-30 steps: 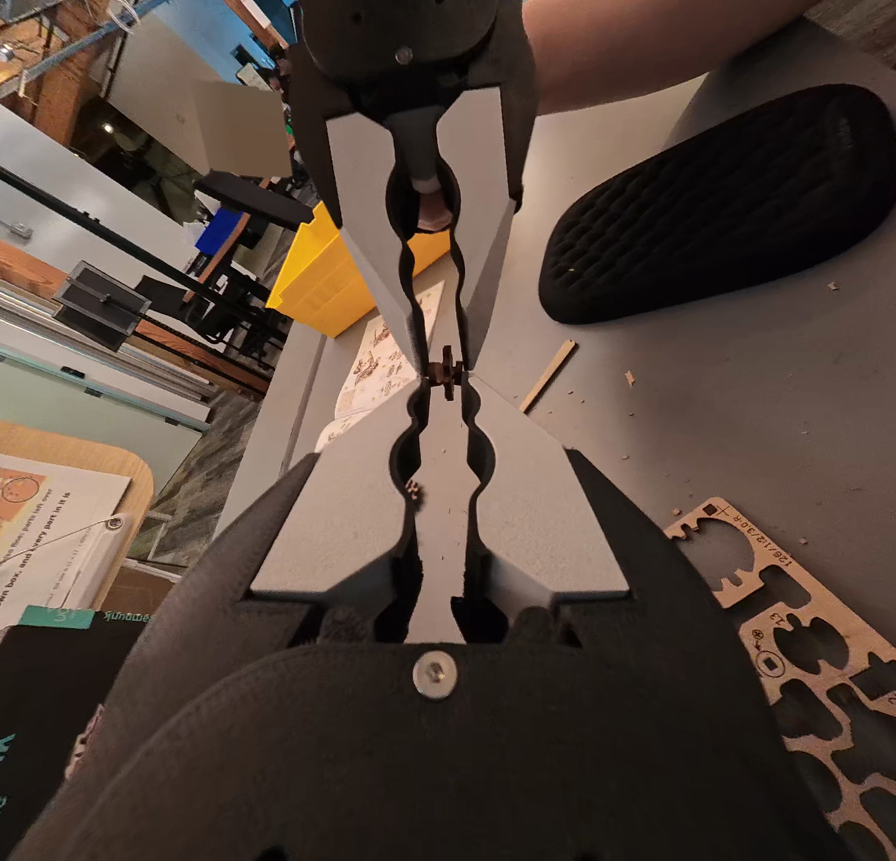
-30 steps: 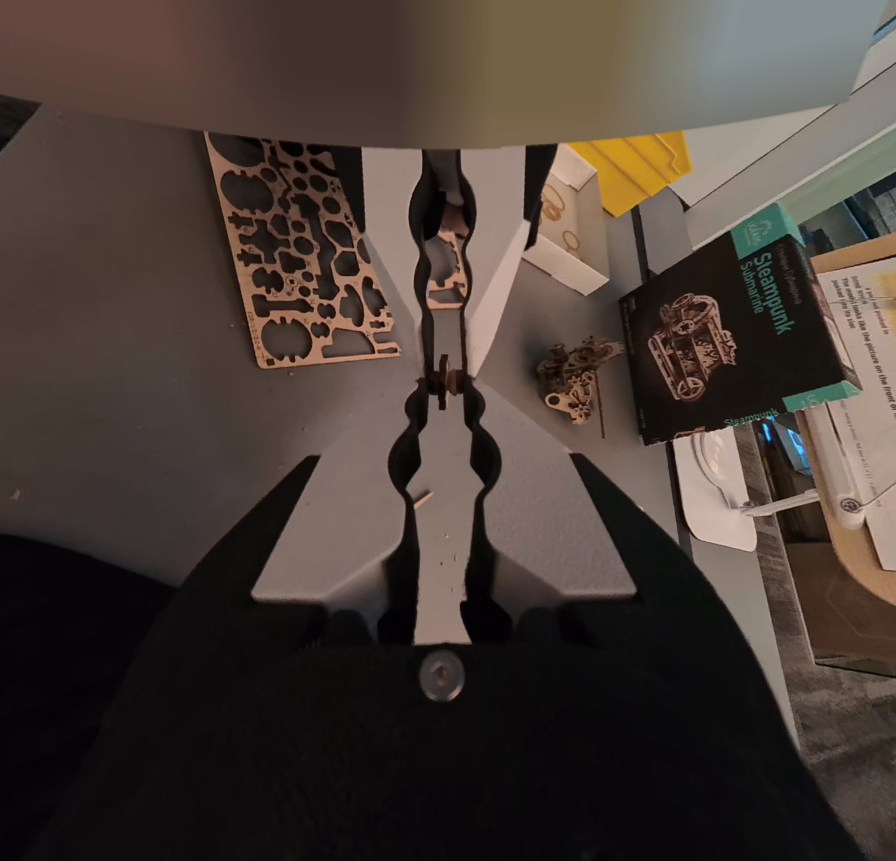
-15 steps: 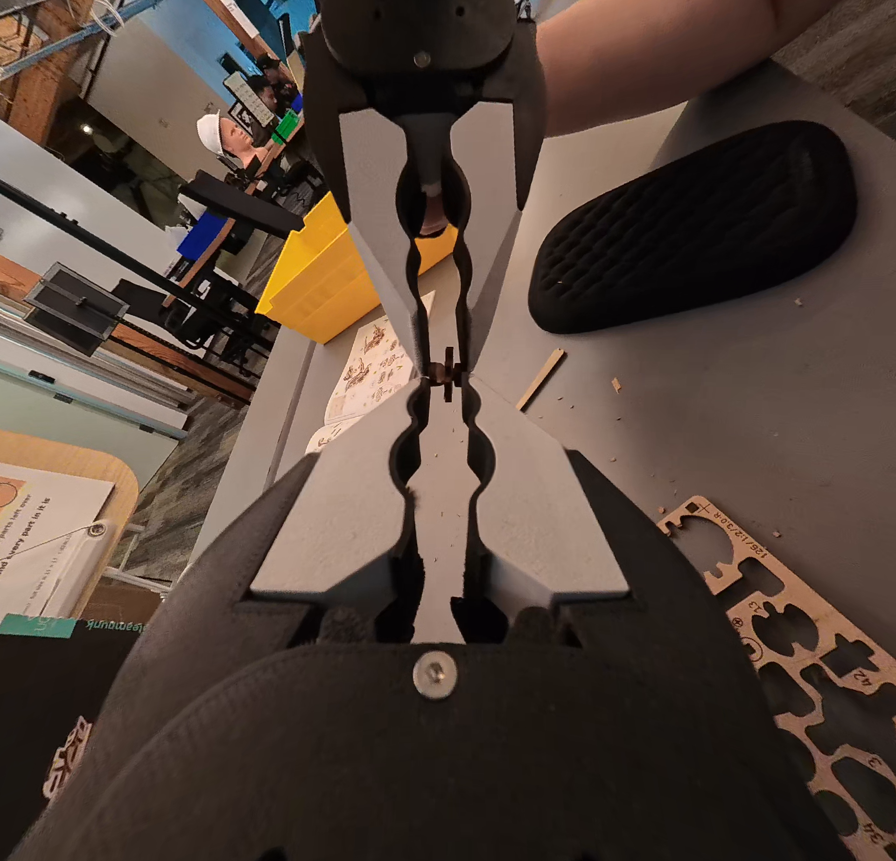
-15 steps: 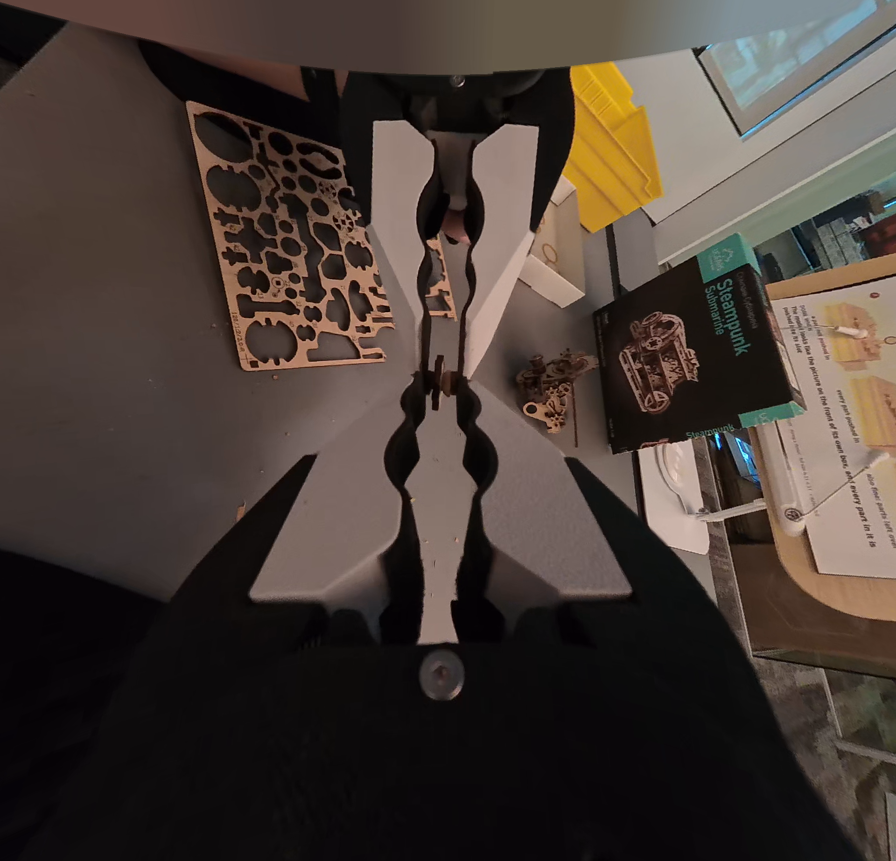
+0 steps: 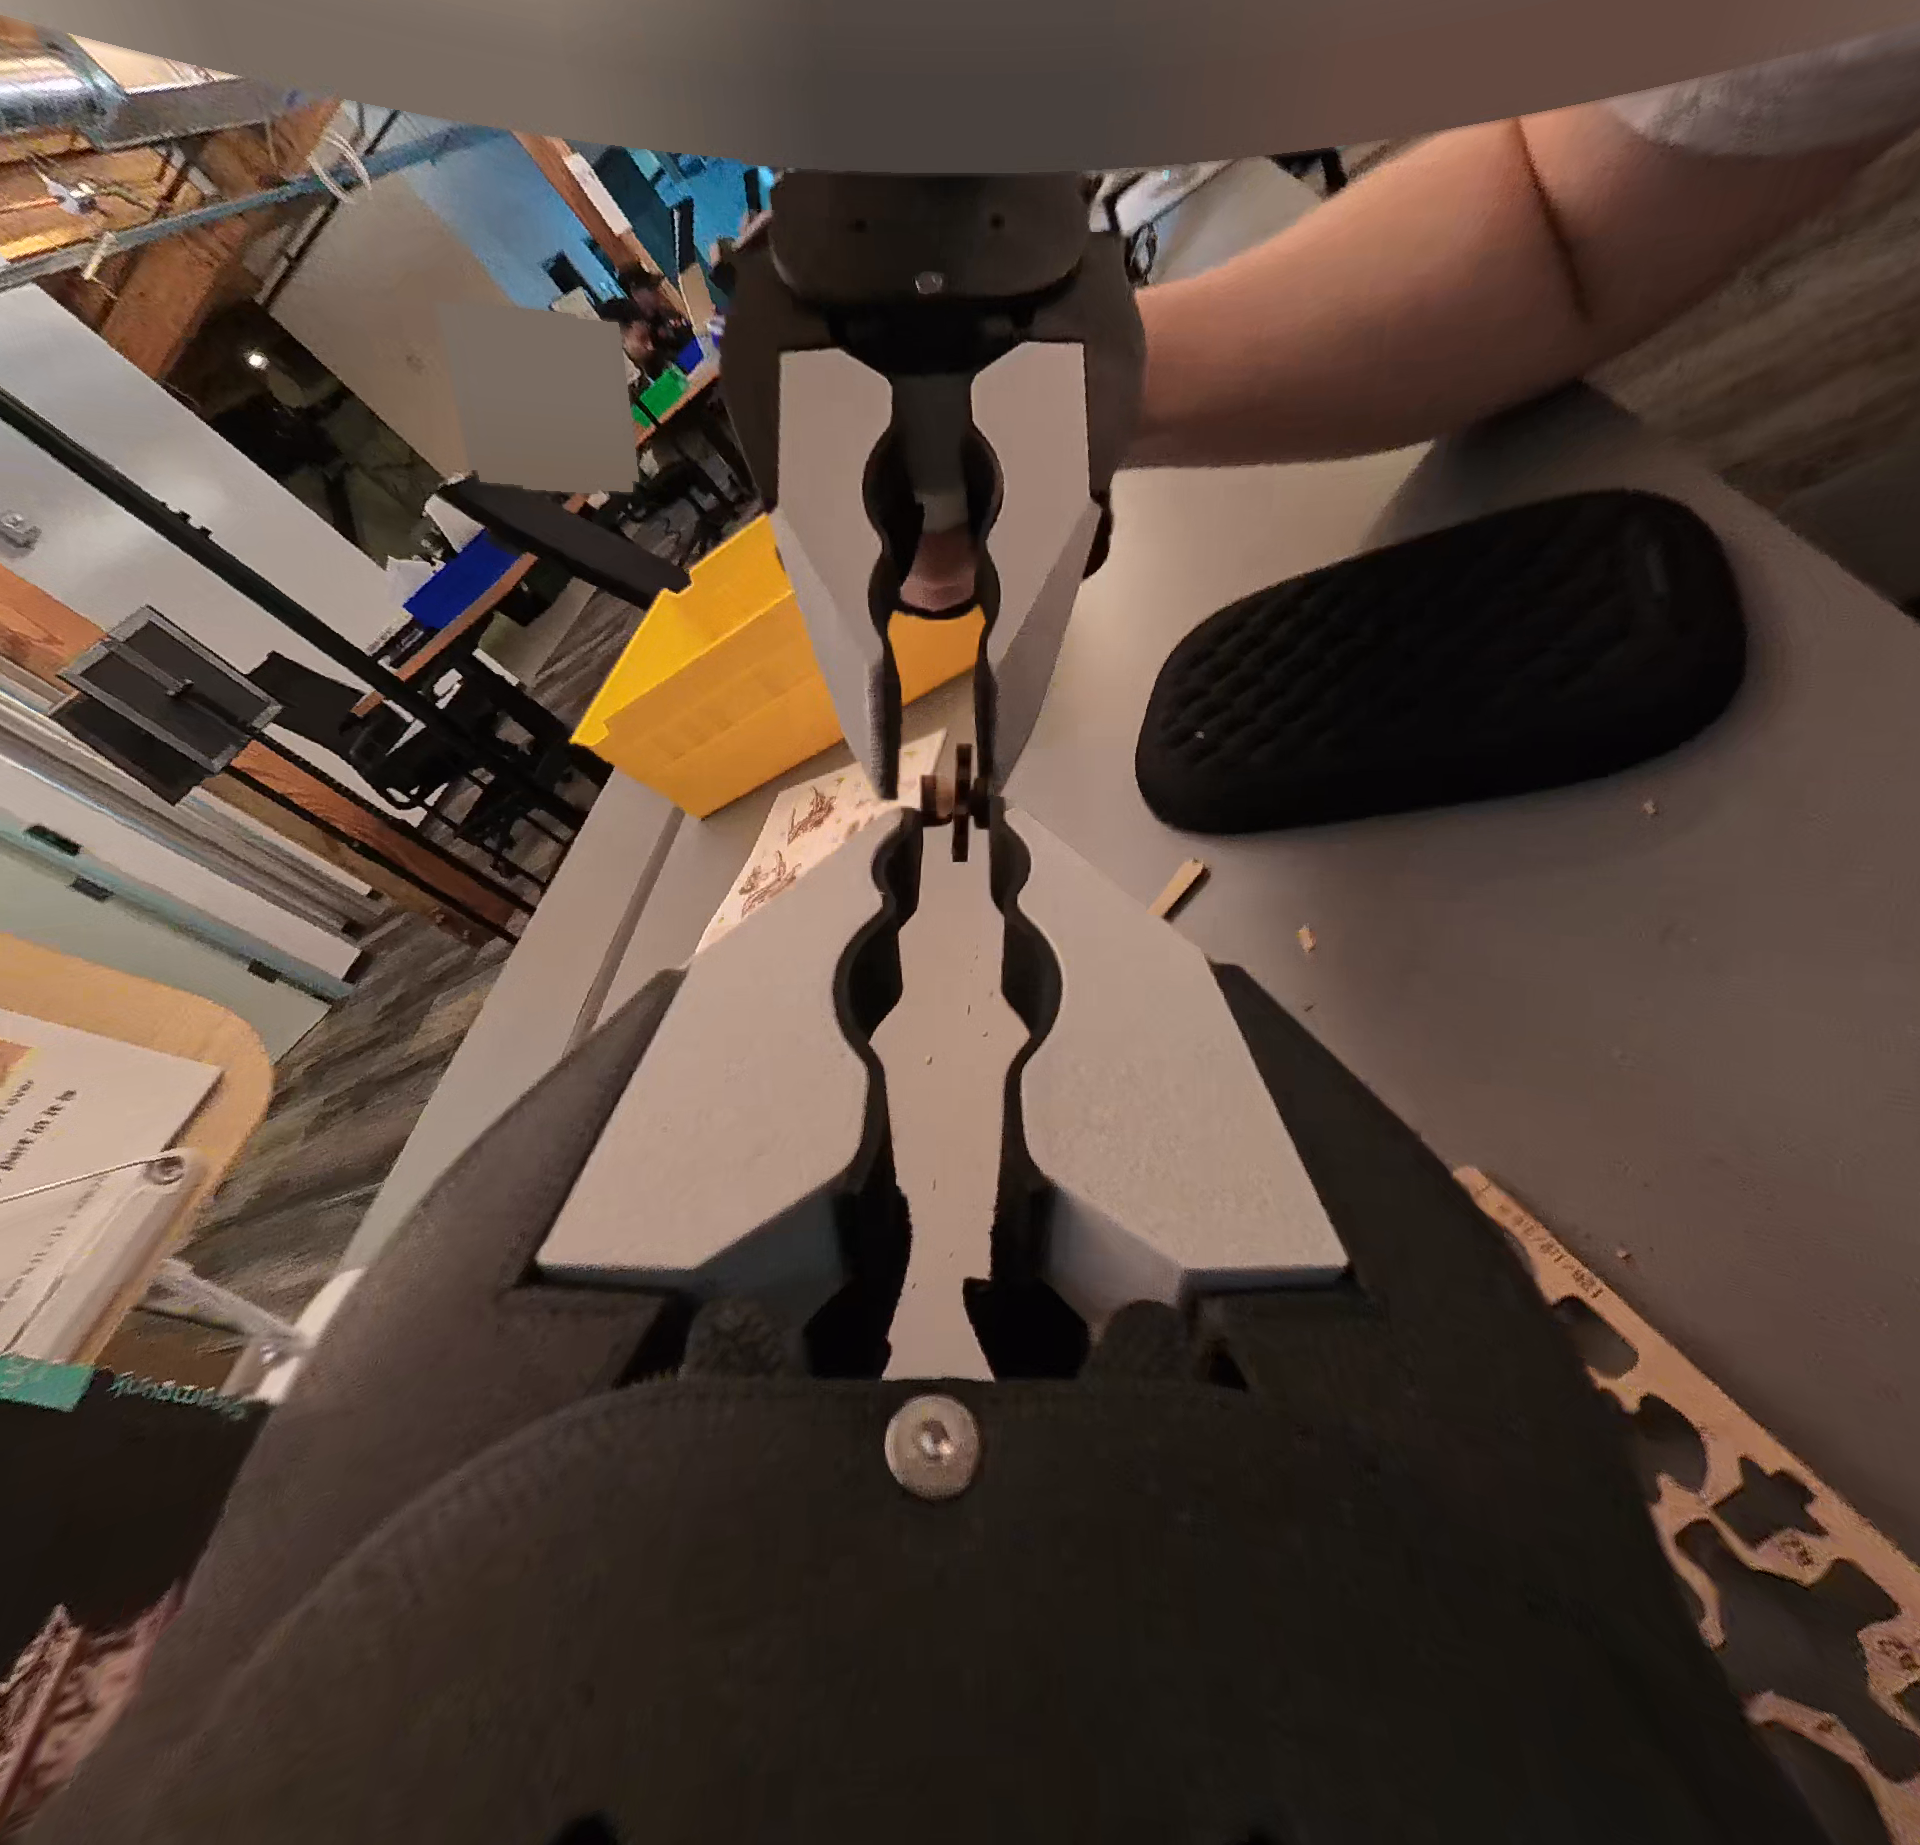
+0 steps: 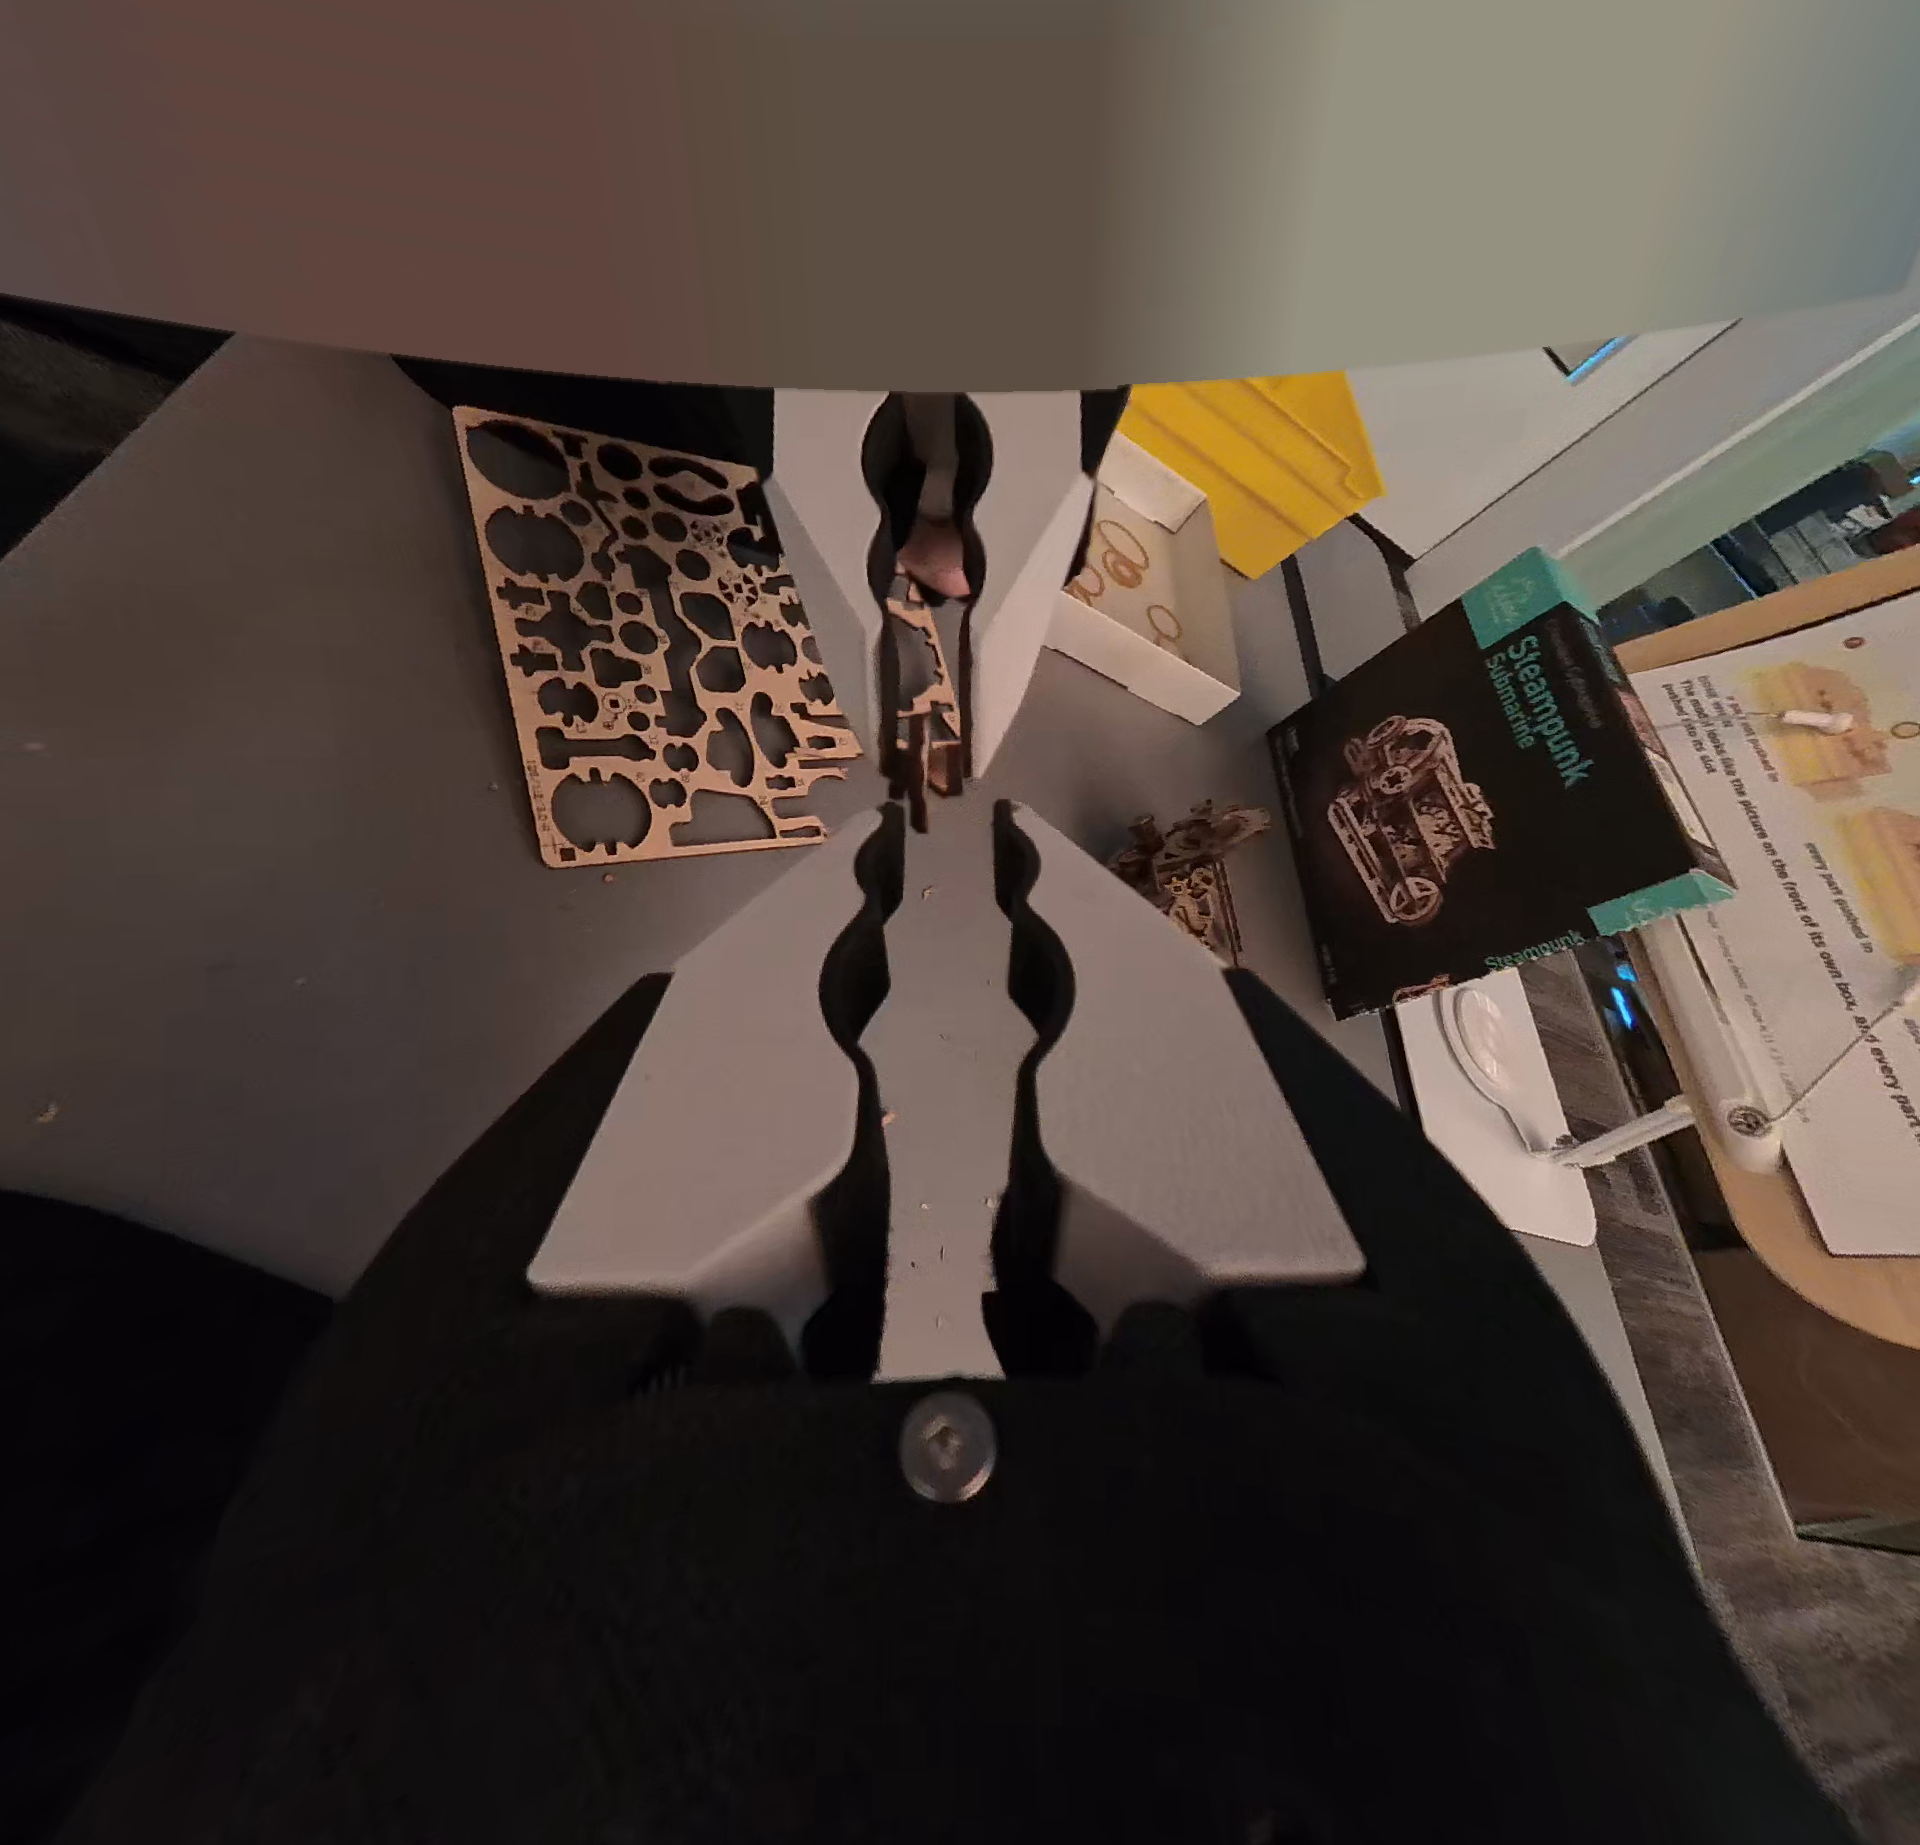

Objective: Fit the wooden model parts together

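Wooden model parts [image 5: 958, 803] sit at the meeting fingertips above the grey table [image 5: 1558, 1016] | left gripper [image 5: 951, 829] clamped on them, level | right gripper [image 6: 940, 808] tip-to-tip opposite, fingers parted, clear | advice: press along the axle, no twisting.

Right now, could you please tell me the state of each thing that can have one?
left gripper: shut on the wooden part.
right gripper: open, holding nothing.
wooden part: held up in the air.
parts sheet: lying flat, most pieces punched out.
half-built model: set down, untouched.
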Demonstrator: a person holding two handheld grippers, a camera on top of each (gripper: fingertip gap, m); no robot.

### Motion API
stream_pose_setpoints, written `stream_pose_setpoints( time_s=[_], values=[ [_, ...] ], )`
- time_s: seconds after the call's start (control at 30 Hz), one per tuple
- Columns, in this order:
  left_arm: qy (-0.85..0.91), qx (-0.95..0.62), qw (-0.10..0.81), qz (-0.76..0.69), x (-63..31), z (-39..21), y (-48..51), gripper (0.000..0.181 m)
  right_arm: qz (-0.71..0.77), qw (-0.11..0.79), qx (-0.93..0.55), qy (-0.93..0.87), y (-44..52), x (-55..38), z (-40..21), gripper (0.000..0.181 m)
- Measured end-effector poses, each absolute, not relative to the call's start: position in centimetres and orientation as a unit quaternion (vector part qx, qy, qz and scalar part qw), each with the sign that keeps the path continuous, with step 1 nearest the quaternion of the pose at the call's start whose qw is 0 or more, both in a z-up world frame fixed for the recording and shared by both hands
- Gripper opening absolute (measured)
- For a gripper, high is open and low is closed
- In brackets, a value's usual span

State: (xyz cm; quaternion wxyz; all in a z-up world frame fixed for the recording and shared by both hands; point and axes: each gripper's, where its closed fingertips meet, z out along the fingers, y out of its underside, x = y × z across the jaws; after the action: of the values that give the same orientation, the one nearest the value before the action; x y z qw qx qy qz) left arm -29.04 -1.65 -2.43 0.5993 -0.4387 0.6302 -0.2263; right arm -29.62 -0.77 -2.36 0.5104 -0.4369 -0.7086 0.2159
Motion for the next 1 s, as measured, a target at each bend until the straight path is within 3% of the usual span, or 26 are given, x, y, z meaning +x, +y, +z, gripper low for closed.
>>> stream_pose_setpoints(
  time_s=[0.13,0.2,0.37,0.73,1.0],
  values=[
    [0.610,-0.448,0.598,-0.265,-28.9,-1.7,-1.8,0.011,0.267,0.483,-0.451,-0.701,-1.5,-29.8,-2.3,0.023],
    [0.608,-0.450,0.595,-0.272,-28.8,-1.7,-1.9,0.011,0.275,0.492,-0.448,-0.694,-1.4,-29.8,-2.0,0.013],
    [0.609,-0.448,0.592,-0.278,-28.7,-1.8,-2.0,0.011,0.256,0.498,-0.446,-0.699,-1.4,-30.0,-2.1,0.018],
    [0.637,-0.449,0.539,-0.320,-28.6,-2.9,-3.4,0.011,0.249,0.458,-0.432,-0.736,-2.8,-29.8,-3.3,0.011],
    [0.641,-0.442,0.568,-0.267,-28.7,-3.1,-2.6,0.011,0.239,0.460,-0.439,-0.734,-1.9,-29.8,-3.6,0.012]
  ],
)
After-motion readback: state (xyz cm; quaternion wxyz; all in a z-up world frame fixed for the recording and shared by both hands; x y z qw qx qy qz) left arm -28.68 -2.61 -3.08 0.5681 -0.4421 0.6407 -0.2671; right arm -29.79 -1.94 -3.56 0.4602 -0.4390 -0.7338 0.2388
